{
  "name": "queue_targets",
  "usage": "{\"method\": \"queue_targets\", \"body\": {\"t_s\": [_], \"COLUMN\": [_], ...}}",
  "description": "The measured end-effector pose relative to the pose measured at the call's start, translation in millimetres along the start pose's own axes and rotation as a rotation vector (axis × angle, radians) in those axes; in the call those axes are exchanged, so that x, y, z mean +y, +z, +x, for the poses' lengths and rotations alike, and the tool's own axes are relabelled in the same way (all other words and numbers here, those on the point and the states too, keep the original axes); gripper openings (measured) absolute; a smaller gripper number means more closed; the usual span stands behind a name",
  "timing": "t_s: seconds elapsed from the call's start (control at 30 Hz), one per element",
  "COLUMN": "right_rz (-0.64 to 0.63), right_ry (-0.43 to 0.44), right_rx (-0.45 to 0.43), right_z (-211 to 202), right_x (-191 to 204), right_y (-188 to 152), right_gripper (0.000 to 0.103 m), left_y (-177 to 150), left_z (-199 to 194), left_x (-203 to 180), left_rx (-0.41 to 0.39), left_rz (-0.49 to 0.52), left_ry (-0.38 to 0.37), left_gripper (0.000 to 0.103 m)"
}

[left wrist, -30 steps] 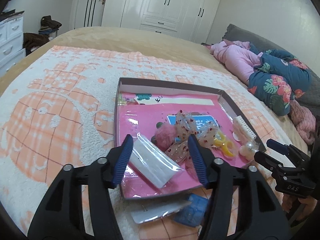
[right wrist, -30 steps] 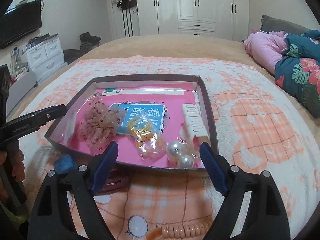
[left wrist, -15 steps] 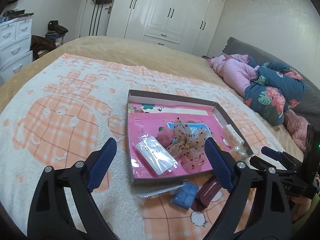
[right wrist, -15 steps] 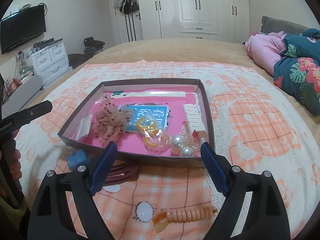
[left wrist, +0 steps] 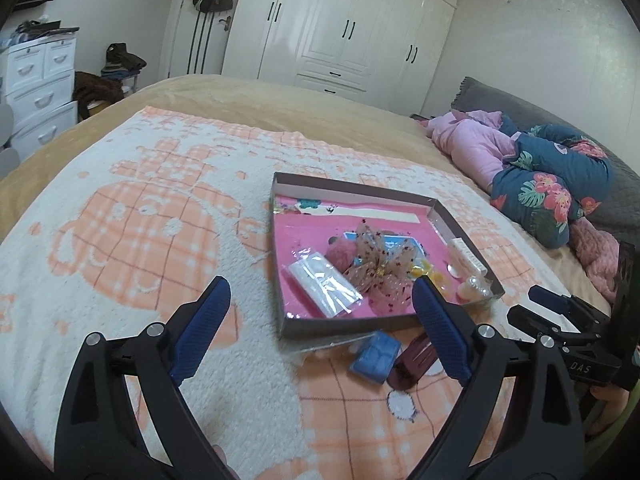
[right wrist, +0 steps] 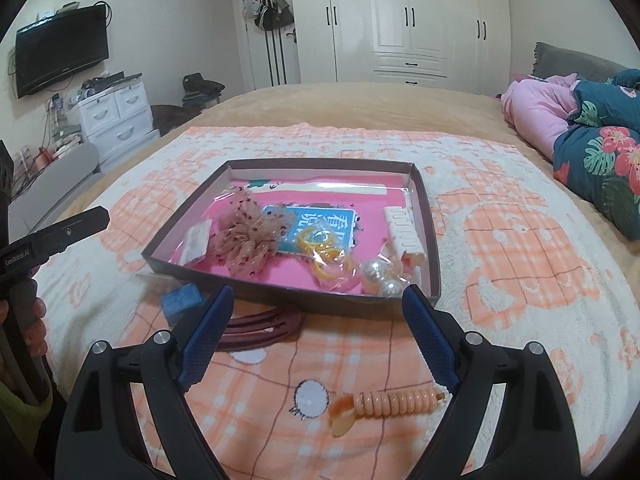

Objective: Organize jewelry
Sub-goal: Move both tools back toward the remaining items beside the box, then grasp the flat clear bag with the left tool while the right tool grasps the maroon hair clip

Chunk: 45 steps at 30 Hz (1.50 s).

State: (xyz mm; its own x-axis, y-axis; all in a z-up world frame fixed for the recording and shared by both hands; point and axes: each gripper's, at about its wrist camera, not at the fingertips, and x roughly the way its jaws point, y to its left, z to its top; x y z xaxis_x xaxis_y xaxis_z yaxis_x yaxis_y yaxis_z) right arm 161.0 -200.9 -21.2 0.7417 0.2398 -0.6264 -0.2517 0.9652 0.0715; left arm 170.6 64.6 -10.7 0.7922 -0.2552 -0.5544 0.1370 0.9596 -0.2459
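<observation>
Both tools hang over the bed's blanket (right wrist: 520, 240), clear of everything. The left tool (left wrist: 320, 320) has its jaws opening, nothing between them; the right tool (right wrist: 316, 320) stands apart, empty. The cardboard tray (right wrist: 424, 280) lies mid-blanket holding a lace bow (right wrist: 244, 244), pearls (right wrist: 380, 276) and yellow rings (right wrist: 320, 240).

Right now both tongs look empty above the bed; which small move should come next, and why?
Probably lower the right tongs onto the peach spiral hair tie lying on the blanket just below them. It is still outside the tray, as are the blue piece and the maroon hair clip. Both tongs stand open with nothing between their jaws, and the tie is nearest.
</observation>
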Motion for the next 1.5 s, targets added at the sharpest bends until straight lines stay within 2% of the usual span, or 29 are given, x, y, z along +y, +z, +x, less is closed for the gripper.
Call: {"method": "queue_targets", "body": {"t_s": [0.43, 0.5, 0.7, 1.17, 1.5], "right_rz": [-0.030, -0.036, -0.044, -0.002, 0.069], "right_ry": [0.027, 0.033, 0.053, 0.053, 0.035], "right_rx": [0.043, 0.052, 0.079, 0.127, 0.168], "right_z": [4.4, 6.4, 14.3, 37.4, 64.4], "right_x": [20.4, 23.9, 33.6, 29.5, 18.6], "right_y": [-17.9, -21.0, -28.3, -37.7, -33.7], "right_gripper": [0.084, 0.084, 0.084, 0.084, 0.081], "left_y": [-14.1, -17.0, -24.6, -43.3, -43.3], "left_z": [-11.8, -12.2, -10.6, 16.8, 33.5], "left_x": [5.1, 5.6, 5.4, 2.3, -4.1], "left_rx": [0.022, 0.031, 0.058, 0.138, 0.134], "left_rz": [0.007, 0.009, 0.019, 0.021, 0.019], "left_ry": [0.023, 0.025, 0.034, 0.035, 0.022], "left_gripper": [0.084, 0.088, 0.088, 0.089, 0.089]}}
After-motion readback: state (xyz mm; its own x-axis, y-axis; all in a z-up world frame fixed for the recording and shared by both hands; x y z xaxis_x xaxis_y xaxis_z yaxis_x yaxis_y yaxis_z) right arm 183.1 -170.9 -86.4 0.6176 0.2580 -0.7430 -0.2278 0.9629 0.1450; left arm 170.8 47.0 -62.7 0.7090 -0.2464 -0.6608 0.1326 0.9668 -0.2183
